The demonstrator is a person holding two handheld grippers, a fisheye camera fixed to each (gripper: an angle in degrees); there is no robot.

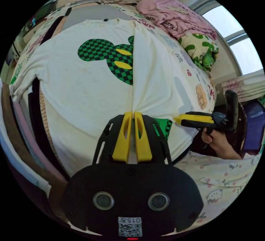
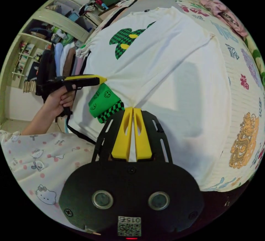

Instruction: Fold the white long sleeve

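Note:
The white long sleeve (image 1: 82,86) lies spread on the bed, its green checkered print (image 1: 110,54) facing up. One side is folded over the middle along a straight crease. My left gripper (image 1: 134,113) is shut on the hem at the foot of that crease. The right gripper (image 1: 179,120), held in a hand, pinches the hem further right. In the right gripper view my right gripper (image 2: 133,109) is shut on the folded white cloth (image 2: 165,67), and the left gripper (image 2: 102,80) grips the hem beside a green patch (image 2: 105,100).
A printed bedsheet (image 2: 243,91) covers the bed. A pink garment pile (image 1: 171,14) and a green-and-cream blanket (image 1: 203,51) lie at the far side by a window. Hanging clothes (image 2: 65,58) and shelves stand beyond the bed. The person's patterned sleeve (image 2: 36,152) is close.

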